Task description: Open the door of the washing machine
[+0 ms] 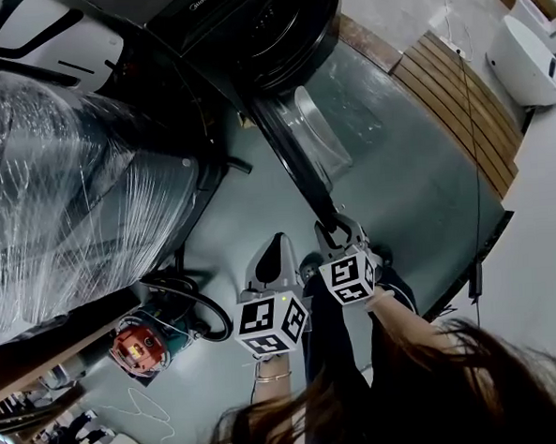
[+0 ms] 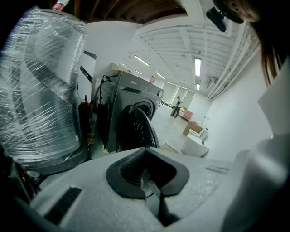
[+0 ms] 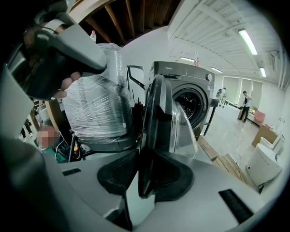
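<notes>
The dark front-loading washing machine point(image 1: 266, 29) stands at the top of the head view, and its round door point(image 1: 298, 159) is swung out toward me with its glass bowl showing. My right gripper point(image 1: 333, 232) is shut on the door's free edge. In the right gripper view the door's rim point(image 3: 156, 113) runs upright between the two pads, with the drum opening point(image 3: 192, 102) behind it. My left gripper point(image 1: 278, 256) hangs just left of the right one, open and holding nothing. The left gripper view shows its jaws point(image 2: 147, 174) empty, with the door point(image 2: 133, 129) ahead of them.
A large appliance wrapped in plastic film point(image 1: 70, 201) stands left of the machine. Black hoses point(image 1: 189, 302) and a red-orange device point(image 1: 140, 345) lie on the floor by it. A wooden platform point(image 1: 459, 102) and white fixtures point(image 1: 526, 56) lie to the right. My legs are below the grippers.
</notes>
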Tool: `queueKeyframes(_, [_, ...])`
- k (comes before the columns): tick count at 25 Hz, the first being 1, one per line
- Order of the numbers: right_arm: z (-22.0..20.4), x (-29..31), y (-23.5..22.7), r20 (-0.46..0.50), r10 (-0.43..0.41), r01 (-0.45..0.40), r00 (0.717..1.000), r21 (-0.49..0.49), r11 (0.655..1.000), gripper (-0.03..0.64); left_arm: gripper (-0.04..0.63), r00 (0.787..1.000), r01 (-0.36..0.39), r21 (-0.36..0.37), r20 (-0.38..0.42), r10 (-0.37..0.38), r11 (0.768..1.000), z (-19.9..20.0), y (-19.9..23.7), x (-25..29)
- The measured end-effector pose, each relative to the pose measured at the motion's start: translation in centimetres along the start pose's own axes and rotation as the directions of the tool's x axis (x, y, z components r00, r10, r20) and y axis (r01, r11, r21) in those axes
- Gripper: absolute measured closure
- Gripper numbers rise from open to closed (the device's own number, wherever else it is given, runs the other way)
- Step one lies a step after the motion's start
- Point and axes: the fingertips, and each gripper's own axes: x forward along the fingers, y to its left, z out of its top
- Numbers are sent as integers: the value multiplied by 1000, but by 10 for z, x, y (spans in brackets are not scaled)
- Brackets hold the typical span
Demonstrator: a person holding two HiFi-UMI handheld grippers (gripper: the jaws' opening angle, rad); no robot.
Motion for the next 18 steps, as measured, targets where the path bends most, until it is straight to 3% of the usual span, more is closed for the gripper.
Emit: queueKeyframes(18, [15, 19, 79, 1, 74, -74, 997, -16, 997, 494, 581, 998, -54, -45, 8, 55, 998, -5, 58, -30])
